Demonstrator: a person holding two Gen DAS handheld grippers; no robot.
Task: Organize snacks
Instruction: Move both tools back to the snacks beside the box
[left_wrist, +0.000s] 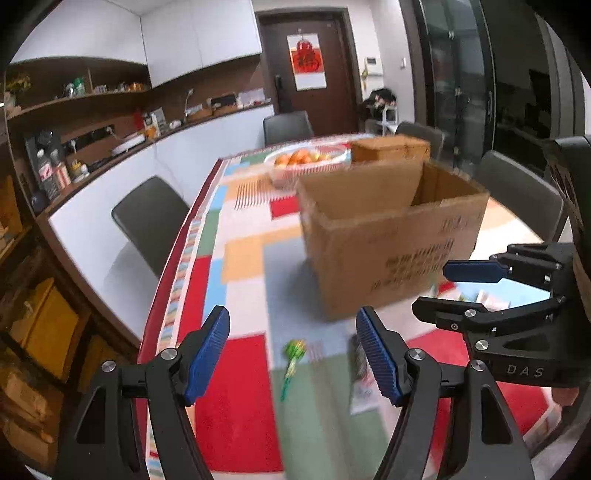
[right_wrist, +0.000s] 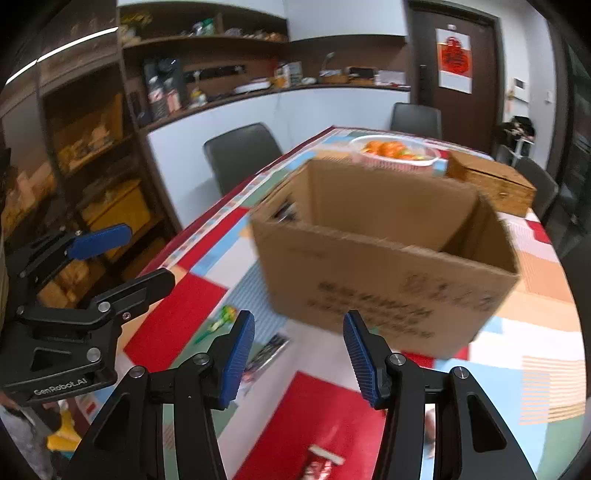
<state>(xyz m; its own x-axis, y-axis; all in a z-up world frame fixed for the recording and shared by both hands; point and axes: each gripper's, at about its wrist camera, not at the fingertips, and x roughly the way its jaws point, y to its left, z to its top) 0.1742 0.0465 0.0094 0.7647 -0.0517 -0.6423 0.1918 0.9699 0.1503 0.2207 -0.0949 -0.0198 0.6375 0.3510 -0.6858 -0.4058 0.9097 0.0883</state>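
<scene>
Left tongs (left_wrist: 291, 354) and right tongs (right_wrist: 299, 354) both spread and empty, above scattered snacks before the cardboard box (right_wrist: 388, 266).

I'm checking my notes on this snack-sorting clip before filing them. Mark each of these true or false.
1. The cardboard box is open at the top. True.
2. The left hand-held gripper grips the green lollipop. False: its jaws are open and empty, and the lollipop lies on the tablecloth.
3. A bowl of oranges stands beyond the box. True.
4. The right hand-held gripper holds a snack packet. False: it is open and empty.
</scene>
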